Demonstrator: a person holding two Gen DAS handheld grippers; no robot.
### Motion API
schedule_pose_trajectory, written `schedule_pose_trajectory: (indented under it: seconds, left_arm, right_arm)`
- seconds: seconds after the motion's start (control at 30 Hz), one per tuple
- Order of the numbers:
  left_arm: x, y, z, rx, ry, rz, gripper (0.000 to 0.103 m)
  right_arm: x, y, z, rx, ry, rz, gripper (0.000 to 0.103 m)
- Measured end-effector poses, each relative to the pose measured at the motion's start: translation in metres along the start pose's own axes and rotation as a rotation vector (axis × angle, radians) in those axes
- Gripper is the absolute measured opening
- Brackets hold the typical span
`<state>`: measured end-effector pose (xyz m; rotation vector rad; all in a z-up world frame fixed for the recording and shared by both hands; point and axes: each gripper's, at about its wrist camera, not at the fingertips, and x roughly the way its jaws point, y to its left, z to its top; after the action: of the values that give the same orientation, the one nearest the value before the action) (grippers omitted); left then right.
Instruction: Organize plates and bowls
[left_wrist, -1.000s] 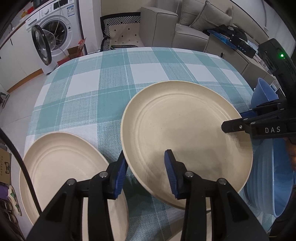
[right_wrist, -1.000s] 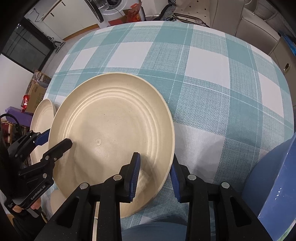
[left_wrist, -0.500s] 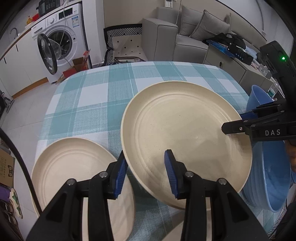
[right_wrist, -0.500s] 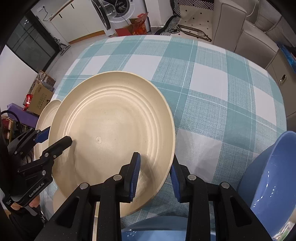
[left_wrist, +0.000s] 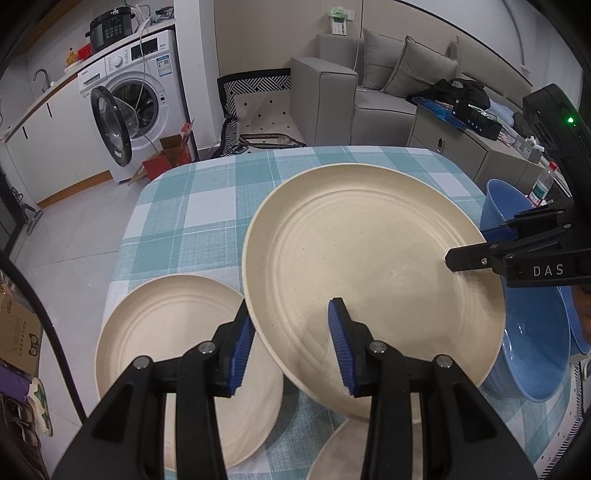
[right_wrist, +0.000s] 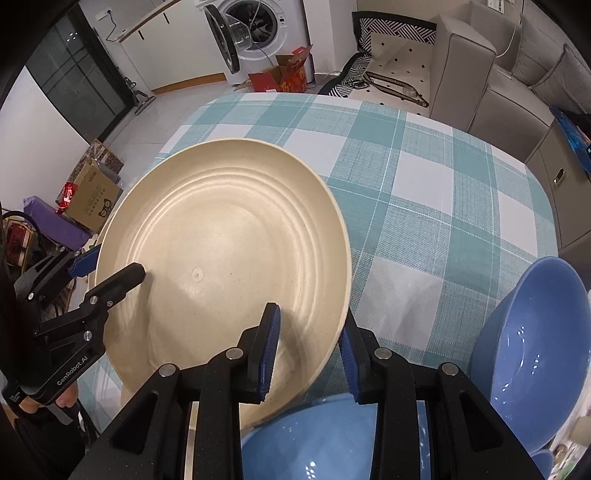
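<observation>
plates (left_wrist: 373, 258) cream | bowls (right_wrist: 532, 347) blue | tablecloth (right_wrist: 424, 206) teal-white check

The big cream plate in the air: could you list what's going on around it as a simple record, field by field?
held item: big cream plate, lifted above the table and tilted
left hand-held gripper: clamped on the plate's near rim
right hand-held gripper: clamped on the opposite rim
second plate: flat on the table, below and left of the lifted one
blue bowls: on the table at the right side, at least two
table: covered with a teal and white checked cloth
</observation>
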<state>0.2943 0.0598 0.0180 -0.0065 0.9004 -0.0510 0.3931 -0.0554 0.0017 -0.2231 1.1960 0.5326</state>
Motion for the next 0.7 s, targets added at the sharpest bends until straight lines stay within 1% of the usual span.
schedule_pose_trajectory:
  seconds: [0.33,0.7]
  left_arm:
    - [-0.023,-0.008,-0.010,0.015,-0.029,0.020,0.039]
    - [-0.043,-0.008,-0.025,0.022,-0.024,0.013,0.039]
  right_arm:
    - [-0.016,0.011,-0.017,-0.032,-0.019,0.003,0.032]
    - [-0.027,0.024,-0.031,-0.062,-0.004,0.007,0.032]
